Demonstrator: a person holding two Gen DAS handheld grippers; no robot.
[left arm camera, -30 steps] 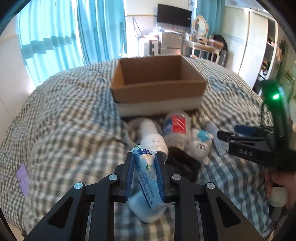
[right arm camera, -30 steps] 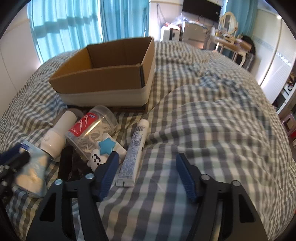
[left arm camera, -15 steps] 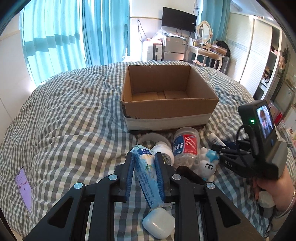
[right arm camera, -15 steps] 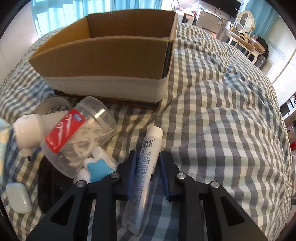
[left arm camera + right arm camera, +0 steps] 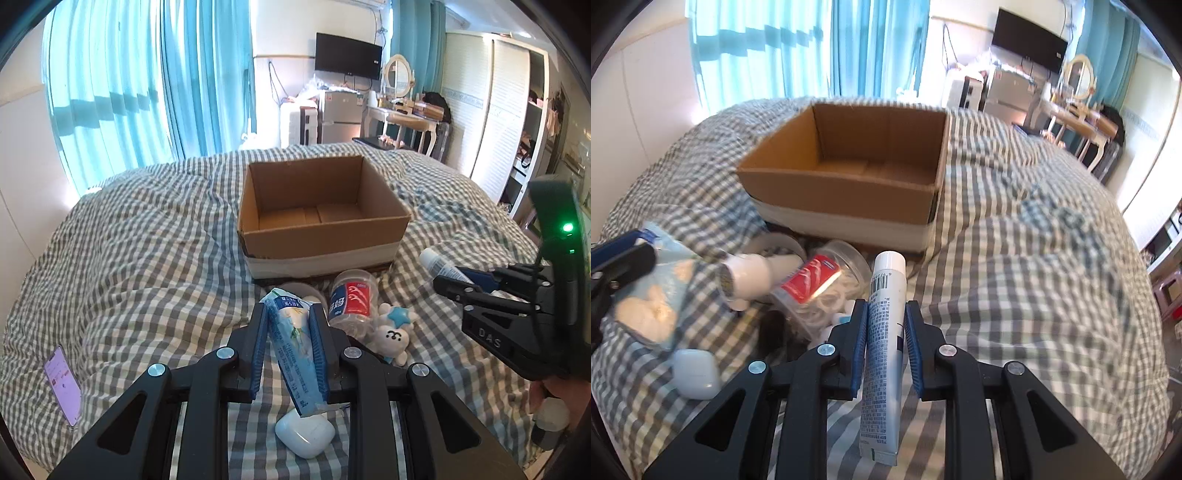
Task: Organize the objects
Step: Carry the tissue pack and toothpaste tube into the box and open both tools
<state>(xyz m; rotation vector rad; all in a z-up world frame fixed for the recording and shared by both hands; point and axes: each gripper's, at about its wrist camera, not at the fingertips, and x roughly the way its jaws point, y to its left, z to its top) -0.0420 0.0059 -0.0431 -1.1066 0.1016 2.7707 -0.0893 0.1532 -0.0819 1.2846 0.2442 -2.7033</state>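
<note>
The left gripper [image 5: 290, 325] is clamped on a light blue packet [image 5: 295, 343], lifted above a white earbud case [image 5: 306, 432]. The right gripper [image 5: 886, 325], whose jaws have just been closing, pinches a white tube [image 5: 886, 332] cap-forward. Between them on the checked quilt [image 5: 147, 258] lie a clear jar with a red label [image 5: 351, 302], a small plush toy [image 5: 391, 339] and what looks like a white bottle [image 5: 757, 273], somewhat blurred. Just beyond stands the open cardboard box [image 5: 321, 232]. A phone [image 5: 62, 384] lies well apart at the left.
</note>
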